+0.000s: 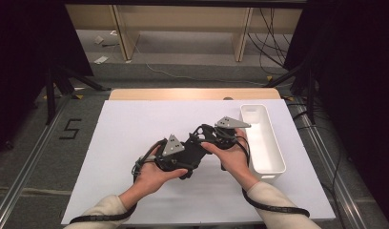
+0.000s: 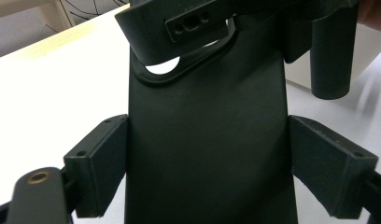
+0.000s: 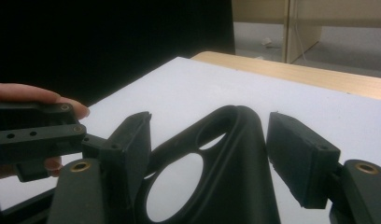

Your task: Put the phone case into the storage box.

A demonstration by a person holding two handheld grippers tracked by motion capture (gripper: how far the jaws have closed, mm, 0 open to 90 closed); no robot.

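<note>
Black plastic part [image 2: 207,140] — between left gripper [image 2: 207,163] fingers.

Matt black plastic piece [image 2: 207,140]; glossy white plastic bin [image 1: 266,143].

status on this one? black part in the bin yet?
Not yet. Done: the left gripper is clamped on the black part, lifted off the table. In hand: the right gripper straddles its looped end, pads not visibly pressing. Left: probably handover and drop-off; the white bin looks empty.
</note>
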